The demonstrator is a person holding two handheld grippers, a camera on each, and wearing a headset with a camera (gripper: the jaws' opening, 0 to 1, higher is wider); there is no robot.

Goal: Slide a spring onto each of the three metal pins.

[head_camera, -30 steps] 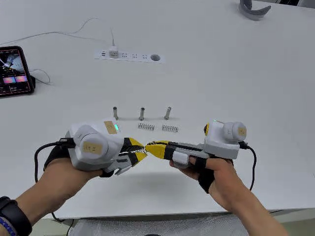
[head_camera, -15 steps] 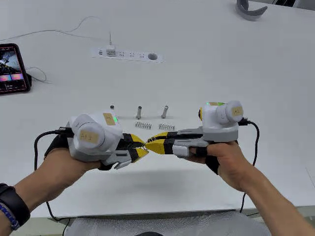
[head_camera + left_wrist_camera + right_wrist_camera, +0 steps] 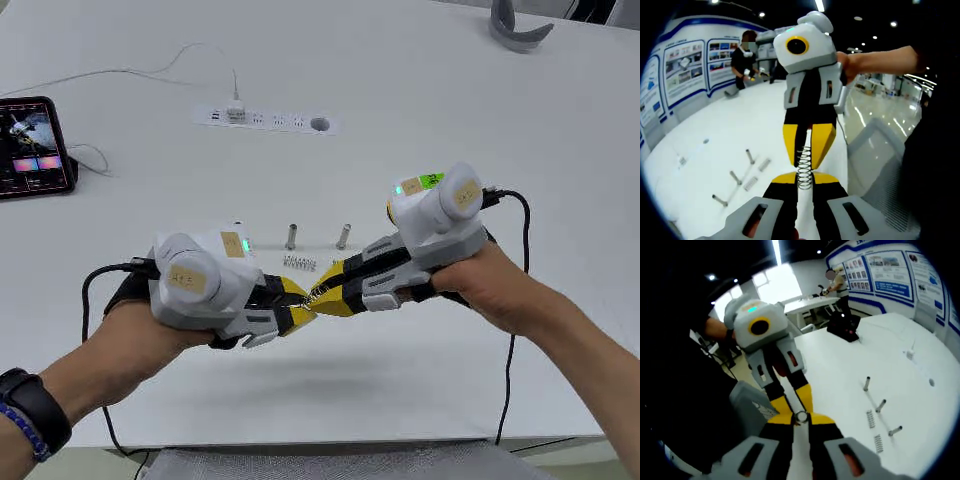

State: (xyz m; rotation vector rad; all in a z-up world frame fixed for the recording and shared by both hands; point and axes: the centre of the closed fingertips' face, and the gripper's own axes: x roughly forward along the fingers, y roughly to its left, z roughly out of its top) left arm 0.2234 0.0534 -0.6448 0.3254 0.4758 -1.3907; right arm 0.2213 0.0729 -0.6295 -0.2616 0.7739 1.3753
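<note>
Spring (image 3: 318, 293) bridges the left tongs (image 3: 298, 312) and right tongs (image 3: 331, 290), each pinched shut on one end, likely a handover to regrip it for threading. Beyond, a second spring (image 3: 298, 263) lies on the bench (image 3: 450, 100) before bare pins (image 3: 291, 236).

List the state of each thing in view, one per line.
left gripper, shut on one end of the held spring
right gripper, shut on its other end
held spring, in the air between both grippers
loose springs, two, lying on the table beside the pins
pins, three, upright and bare
tablet, screen lit
power strip, one plug in
</note>
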